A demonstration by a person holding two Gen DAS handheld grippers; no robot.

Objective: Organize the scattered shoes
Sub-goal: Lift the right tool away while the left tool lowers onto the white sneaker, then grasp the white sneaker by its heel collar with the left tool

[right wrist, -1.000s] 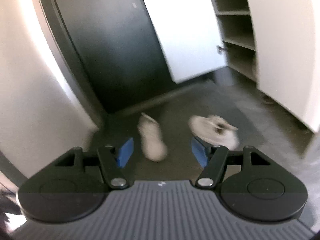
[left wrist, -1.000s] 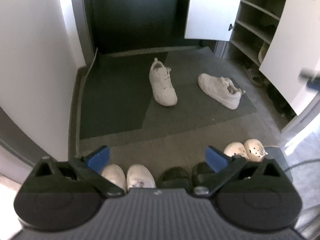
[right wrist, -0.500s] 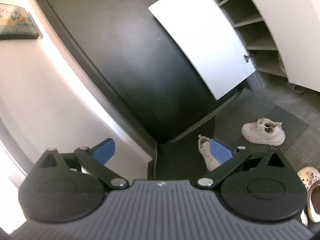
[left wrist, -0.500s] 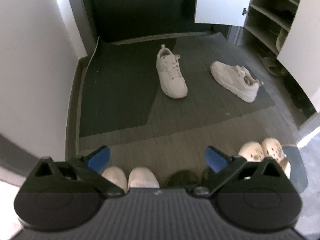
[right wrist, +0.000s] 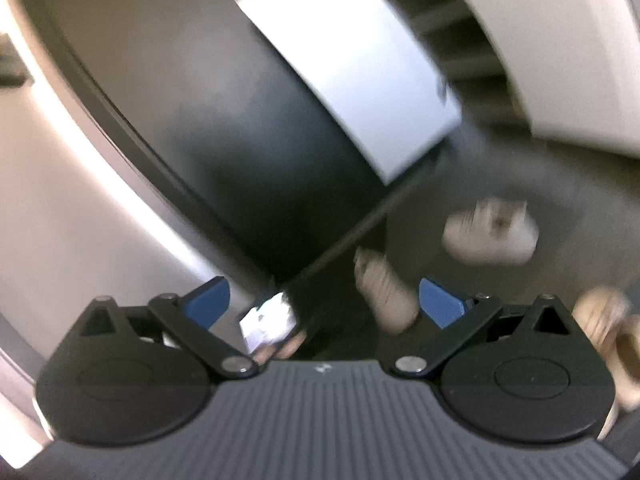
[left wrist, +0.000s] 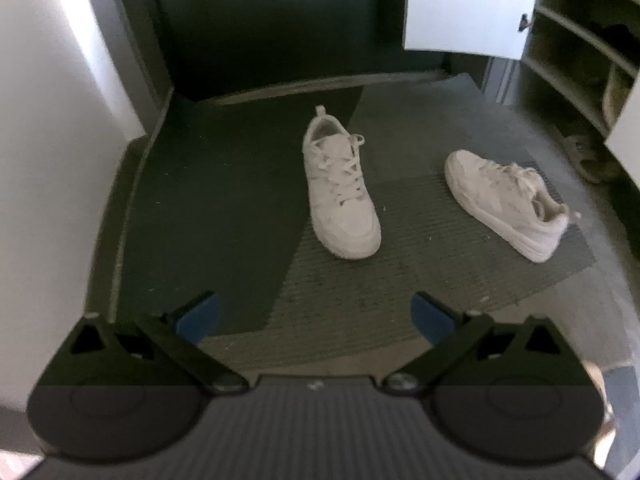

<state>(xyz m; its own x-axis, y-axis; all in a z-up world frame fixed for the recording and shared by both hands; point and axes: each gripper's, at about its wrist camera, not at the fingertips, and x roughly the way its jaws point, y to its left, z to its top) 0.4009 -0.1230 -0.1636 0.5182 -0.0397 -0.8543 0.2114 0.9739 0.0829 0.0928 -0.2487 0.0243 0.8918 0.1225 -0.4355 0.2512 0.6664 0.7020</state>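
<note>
While both tools are wide open and hold nothing, the two white sneakers lie loose on the dark doormat (left wrist: 224, 208), which serves as the landmark. At the mat's left edge a white wall (left wrist: 48, 128) rises, and the left half of the mat is bare. Near the mat's middle lies the first sneaker (left wrist: 340, 184), upright on its sole, heel toward the dark door (left wrist: 272, 20) behind the mat, toe toward the left gripper (left wrist: 316, 316). That gripper hangs over the mat's near edge with its blue pads spread well apart and the shoe ahead of them, not between them. Toward the mat's right edge lies the second sneaker (left wrist: 508, 200), also upright, angled with its heel to the near right corner, well apart from the first. Right of the mat stands an open shoe cabinet (left wrist: 576, 60) with shelves.

In the blurred right wrist view, the right gripper (right wrist: 324, 304) likewise has its jaws fully spread with nothing between them.

These sneakers look light, with soft uppers and firmer soles. A good hold is probably across the heel collar or the sides at mid-foot; loose laces would likely slip.
</note>
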